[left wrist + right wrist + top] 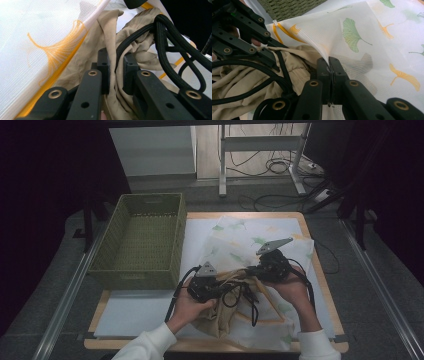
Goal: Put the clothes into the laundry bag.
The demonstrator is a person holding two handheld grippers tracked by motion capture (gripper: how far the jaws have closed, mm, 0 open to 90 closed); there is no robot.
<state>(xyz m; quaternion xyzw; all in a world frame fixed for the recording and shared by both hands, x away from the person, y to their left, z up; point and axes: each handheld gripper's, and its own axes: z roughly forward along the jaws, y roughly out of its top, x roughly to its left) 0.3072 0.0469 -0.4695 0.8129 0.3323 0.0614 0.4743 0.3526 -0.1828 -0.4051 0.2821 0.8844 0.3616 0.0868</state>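
Beige garment [140, 47] sits pinched in our left gripper [116, 62], while our right gripper [329, 62] clamps the leaf-print mesh bag [362, 30] just beside it.

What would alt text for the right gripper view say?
The right gripper has its black jaws pinched shut on the edge of a white mesh bag printed with ginkgo leaves. Left of it lie beige cloth and black cord.
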